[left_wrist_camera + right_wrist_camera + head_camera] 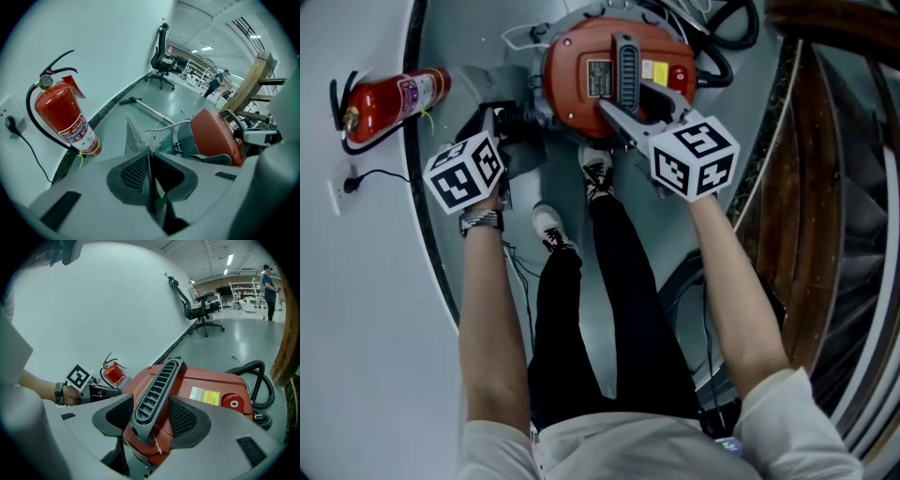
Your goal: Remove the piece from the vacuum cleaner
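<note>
The red vacuum cleaner (581,56) (213,136) (206,380) stands on the floor in front of my feet. My right gripper (628,101) (151,416) reaches in from the right, and its pads close on either side of the grey ribbed handle (625,56) (157,390) on top. My left gripper (521,120) (150,161) is at the vacuum's left side. Its jaws are nearly together, pinching a thin dark piece (149,176) seen edge-on. Where that piece joins the vacuum is hidden.
A red fire extinguisher (394,98) (63,117) leans at the wall on the left, near a socket (342,183). The black hose (727,37) (255,380) coils behind the vacuum. A wand (150,108) lies on the floor. Wooden stairs (834,187) stand at the right.
</note>
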A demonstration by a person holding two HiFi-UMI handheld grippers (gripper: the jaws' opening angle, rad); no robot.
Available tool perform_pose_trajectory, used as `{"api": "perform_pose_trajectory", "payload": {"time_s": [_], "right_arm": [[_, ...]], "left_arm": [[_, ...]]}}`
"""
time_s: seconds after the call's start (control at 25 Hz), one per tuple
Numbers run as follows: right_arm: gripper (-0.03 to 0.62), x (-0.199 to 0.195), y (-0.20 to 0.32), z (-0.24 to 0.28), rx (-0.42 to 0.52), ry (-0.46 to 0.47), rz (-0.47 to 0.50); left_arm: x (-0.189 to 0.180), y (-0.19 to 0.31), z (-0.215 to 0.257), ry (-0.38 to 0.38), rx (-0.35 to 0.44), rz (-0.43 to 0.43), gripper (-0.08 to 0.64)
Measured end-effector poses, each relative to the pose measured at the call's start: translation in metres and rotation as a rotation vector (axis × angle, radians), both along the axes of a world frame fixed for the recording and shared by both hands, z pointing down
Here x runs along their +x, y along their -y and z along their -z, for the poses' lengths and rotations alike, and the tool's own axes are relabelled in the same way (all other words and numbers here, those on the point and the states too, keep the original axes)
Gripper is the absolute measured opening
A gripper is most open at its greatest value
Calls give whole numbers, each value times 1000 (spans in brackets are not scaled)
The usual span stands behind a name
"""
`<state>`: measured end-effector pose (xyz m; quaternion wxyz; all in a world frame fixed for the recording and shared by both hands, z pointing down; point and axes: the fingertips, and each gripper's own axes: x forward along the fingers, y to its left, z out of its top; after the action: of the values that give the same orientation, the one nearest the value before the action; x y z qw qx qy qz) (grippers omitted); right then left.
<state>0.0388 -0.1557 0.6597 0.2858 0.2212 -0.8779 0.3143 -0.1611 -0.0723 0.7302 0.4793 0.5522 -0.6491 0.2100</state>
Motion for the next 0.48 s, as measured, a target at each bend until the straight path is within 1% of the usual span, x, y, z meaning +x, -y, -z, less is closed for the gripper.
{"api": "perform_pose_trajectory", "payload": {"time_s": [0.08, 0.16, 0.28, 0.48], "right_arm": [[242, 1, 0, 0, 3, 1, 2], [241, 1, 1, 0, 7, 1, 2], [242, 0, 0, 0, 6, 3, 3], [242, 1, 1, 0, 9, 0, 4]], "left_arm": [[0, -2, 0, 4, 4, -19, 40], [-1, -1, 2, 29, 8, -46, 36], [-13, -4, 4, 65, 1, -54, 31], [-19, -11, 7, 76, -4, -87, 31]]}}
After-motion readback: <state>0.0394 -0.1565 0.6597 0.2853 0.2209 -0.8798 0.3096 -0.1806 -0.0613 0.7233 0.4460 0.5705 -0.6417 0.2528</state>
